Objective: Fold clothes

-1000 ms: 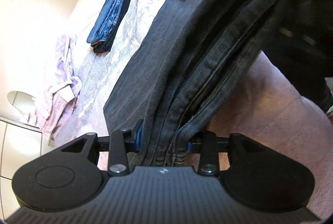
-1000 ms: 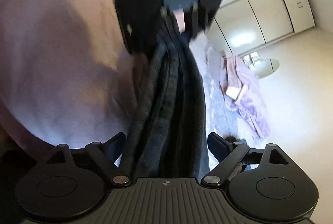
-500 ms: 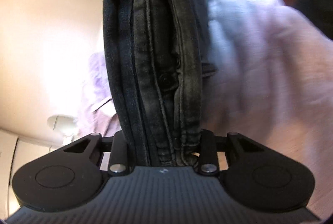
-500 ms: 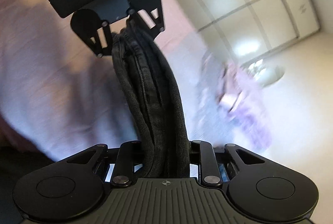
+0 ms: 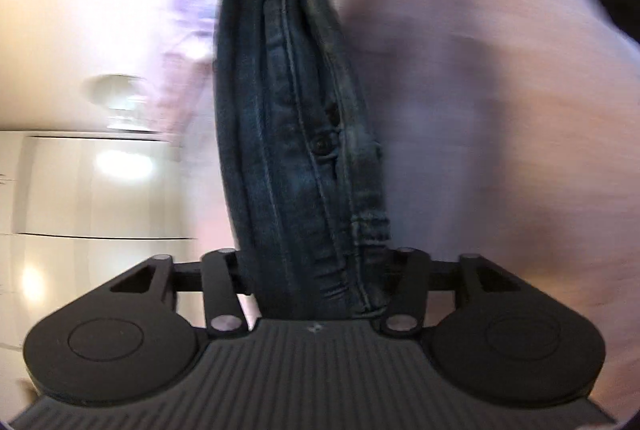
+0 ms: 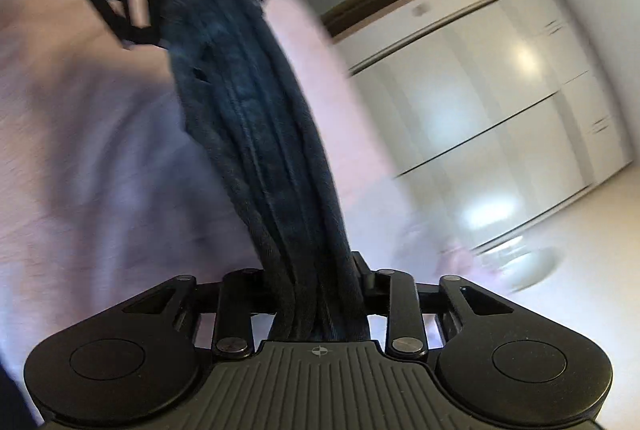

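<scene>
Two grippers hold folded jeans stretched between them, frame centre: left gripper and right gripper, jaws easing open, denim still between. Thick, heavy, floppy cloth; likely sags unless taken at the layered fold edges.

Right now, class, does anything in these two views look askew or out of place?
Nothing looks damaged or spilled. The folded jeans hang bunched between the left claw and right claw, both opening with the denim between them. A lilac garment lies crumpled, blurred, at the bed's edge.
</scene>
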`<action>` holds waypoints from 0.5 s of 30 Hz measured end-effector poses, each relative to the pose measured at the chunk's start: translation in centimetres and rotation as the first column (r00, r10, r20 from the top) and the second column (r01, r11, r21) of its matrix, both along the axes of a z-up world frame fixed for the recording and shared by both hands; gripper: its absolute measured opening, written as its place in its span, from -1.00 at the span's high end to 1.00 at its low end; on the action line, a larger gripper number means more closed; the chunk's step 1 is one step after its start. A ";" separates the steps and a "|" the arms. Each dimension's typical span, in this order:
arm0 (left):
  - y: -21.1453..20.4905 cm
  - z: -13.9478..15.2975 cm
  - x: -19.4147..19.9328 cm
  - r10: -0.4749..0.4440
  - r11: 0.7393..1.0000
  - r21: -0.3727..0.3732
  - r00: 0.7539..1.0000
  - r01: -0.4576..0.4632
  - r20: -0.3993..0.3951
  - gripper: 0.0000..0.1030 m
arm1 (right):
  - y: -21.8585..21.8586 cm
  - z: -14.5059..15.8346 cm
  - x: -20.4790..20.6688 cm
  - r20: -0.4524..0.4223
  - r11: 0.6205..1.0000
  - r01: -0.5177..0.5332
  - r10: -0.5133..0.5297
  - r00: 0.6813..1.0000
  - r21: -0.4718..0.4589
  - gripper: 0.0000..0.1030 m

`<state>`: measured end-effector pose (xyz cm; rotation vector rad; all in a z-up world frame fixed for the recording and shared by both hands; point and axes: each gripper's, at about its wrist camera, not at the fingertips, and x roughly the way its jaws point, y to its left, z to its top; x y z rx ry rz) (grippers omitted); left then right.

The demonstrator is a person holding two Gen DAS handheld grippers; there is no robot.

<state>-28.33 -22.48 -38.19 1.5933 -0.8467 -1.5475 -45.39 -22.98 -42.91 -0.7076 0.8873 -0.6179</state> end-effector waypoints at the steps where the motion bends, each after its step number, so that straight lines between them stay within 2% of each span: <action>1: 0.4 -1.3 0.2 -0.009 1.000 0.012 1.000 0.009 -0.001 0.03 | 0.5 -1.2 0.1 -0.022 0.999 0.006 -0.005 1.000 0.032 0.02; 4: 0.5 -2.1 0.8 0.003 0.999 -0.041 0.999 -0.005 -0.042 -0.01 | 2.6 -3.7 -0.6 -0.069 0.999 0.035 -0.035 0.997 0.002 -0.02; 6: 0.3 -1.7 1.1 0.033 0.998 -0.058 0.996 -0.038 -0.088 -0.02 | 3.2 -3.8 -1.3 -0.050 0.996 0.089 -0.089 0.995 0.014 -0.02; 9: 0.3 -2.0 1.2 0.056 0.995 -0.080 0.994 -0.064 -0.099 -0.02 | 3.9 -3.9 -1.9 -0.022 0.990 0.139 -0.139 0.990 0.017 -0.02; 15: 1.3 -2.5 2.0 0.096 0.986 -0.126 0.987 -0.112 -0.126 -0.06 | 5.3 -6.3 -0.9 -0.107 0.992 0.112 -0.118 0.987 -0.060 -0.02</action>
